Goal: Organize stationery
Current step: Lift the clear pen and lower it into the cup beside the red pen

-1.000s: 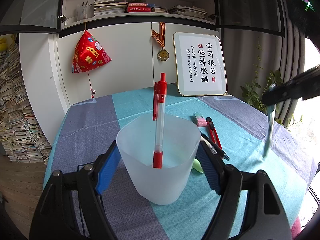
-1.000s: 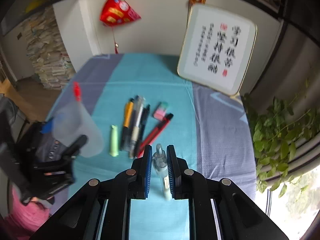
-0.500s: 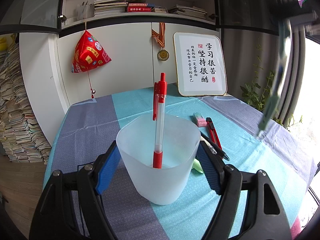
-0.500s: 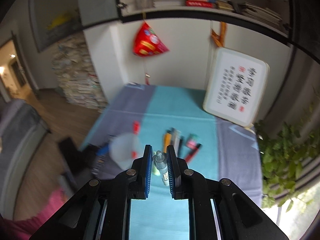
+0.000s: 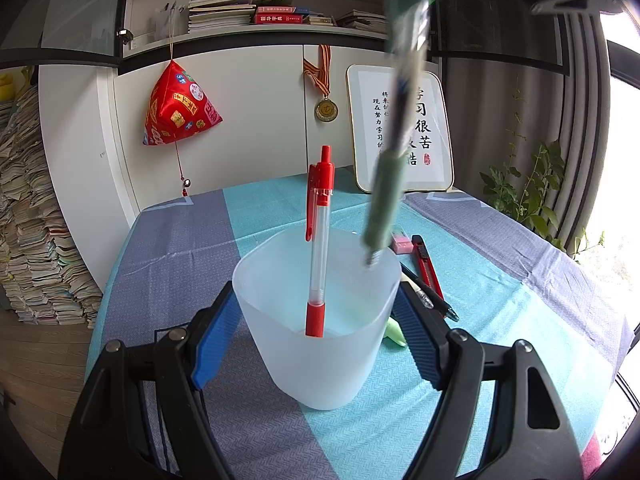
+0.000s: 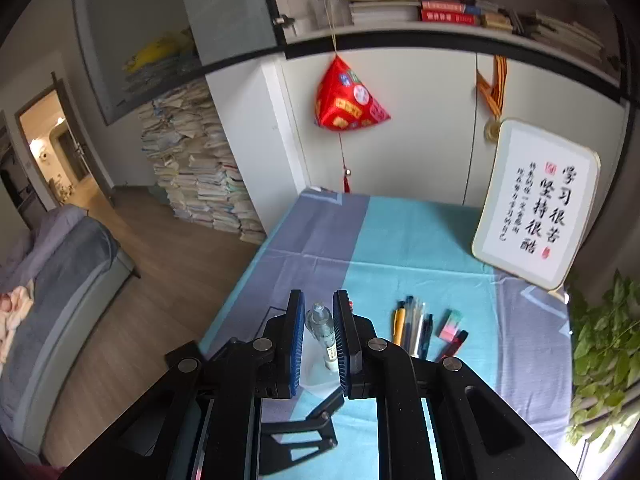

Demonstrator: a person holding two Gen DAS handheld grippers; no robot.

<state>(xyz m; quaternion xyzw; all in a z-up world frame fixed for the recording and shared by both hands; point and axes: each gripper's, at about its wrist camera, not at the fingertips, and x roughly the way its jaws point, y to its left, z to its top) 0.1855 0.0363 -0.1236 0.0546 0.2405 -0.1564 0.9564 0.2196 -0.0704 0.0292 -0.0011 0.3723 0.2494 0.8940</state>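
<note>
Left black plastic two-finger gripper point(image 5: 316, 320): angular linkage arms with triangular cut-outs, silver round-head screws at the pivots, and ribbed blue pads point(image 5: 212, 340) on the inner finger faces. Right black plastic two-finger gripper point(image 6: 319, 336): same build (matching silver pivot screws), with narrow ribbed blue pads point(image 6: 297, 340).
</note>
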